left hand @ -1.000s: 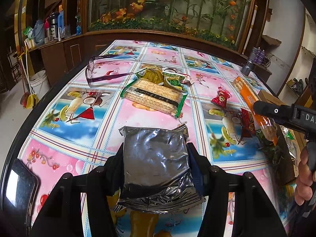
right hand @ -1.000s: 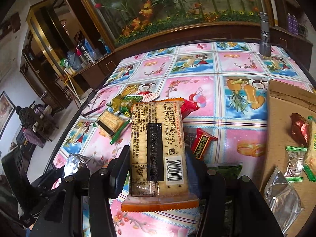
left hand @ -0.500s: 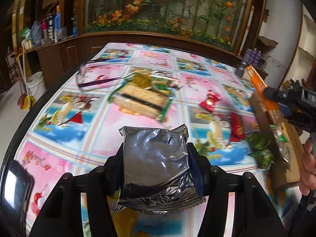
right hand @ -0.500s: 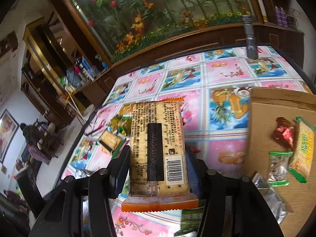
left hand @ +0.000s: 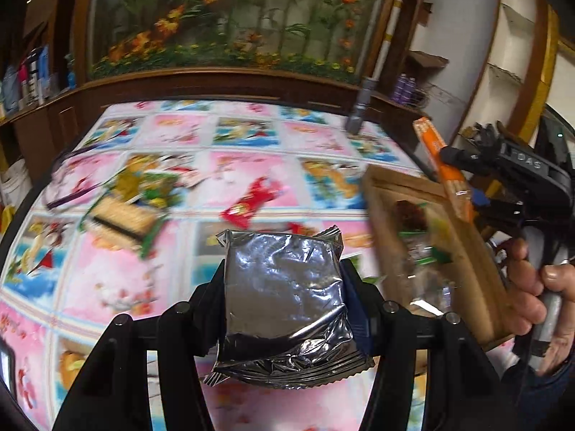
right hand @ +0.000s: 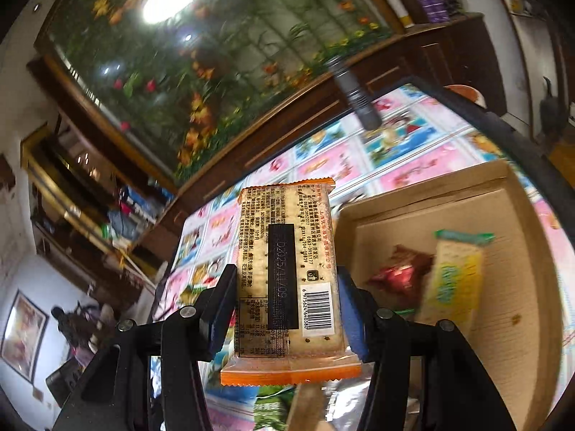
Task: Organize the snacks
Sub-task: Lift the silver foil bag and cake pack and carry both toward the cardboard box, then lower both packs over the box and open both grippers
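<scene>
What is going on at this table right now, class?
A person is sorting snacks with a handheld gripper in each hand. The left gripper is clamped on a silver foil packet. The right gripper is clamped on an orange-edged cracker pack, held beside an open cardboard box. The box already holds a red wrapped sweet and a green-edged cracker pack. More snacks lie loose on the patterned tablecloth, including a red packet.
</scene>
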`<state>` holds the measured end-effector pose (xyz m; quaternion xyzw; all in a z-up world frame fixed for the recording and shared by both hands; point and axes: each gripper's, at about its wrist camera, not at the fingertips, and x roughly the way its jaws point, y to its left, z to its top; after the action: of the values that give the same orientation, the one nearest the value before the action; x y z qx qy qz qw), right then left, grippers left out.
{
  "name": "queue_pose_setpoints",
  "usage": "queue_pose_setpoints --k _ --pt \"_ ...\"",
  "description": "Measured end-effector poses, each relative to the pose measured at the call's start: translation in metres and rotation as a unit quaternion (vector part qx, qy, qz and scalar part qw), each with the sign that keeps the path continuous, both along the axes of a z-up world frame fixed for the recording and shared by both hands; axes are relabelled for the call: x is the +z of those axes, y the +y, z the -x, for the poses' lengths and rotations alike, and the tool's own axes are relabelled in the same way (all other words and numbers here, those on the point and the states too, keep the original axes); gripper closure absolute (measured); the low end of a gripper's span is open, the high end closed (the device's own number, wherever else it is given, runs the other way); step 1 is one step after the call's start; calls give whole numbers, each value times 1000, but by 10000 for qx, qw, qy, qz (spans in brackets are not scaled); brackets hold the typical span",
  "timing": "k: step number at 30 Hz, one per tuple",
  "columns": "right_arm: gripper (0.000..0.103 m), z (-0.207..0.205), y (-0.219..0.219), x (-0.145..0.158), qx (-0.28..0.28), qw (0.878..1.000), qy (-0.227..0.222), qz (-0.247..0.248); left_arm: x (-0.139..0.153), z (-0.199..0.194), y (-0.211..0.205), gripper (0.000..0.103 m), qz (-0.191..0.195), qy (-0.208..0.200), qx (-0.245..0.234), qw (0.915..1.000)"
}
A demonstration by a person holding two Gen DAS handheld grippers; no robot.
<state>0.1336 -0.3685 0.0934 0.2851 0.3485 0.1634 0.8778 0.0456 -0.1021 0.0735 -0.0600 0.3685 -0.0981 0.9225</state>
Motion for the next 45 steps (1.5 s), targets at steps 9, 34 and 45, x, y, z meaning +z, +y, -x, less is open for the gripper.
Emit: queue_pose_setpoints --k 9,34,45 --pt "46 6 -48 1 -532 9983 8 -225 5 -4 -78 46 44 -13 -810 9967" --pt "46 -15 -63 -42 -1050 9834 1200 869 -43 14 -152 46 -242 204 -2019 9789" --pt "45 -18 -60 -46 -1098 9801 1305 1019 -43 12 -150 46 -141 224 -1975 9799"
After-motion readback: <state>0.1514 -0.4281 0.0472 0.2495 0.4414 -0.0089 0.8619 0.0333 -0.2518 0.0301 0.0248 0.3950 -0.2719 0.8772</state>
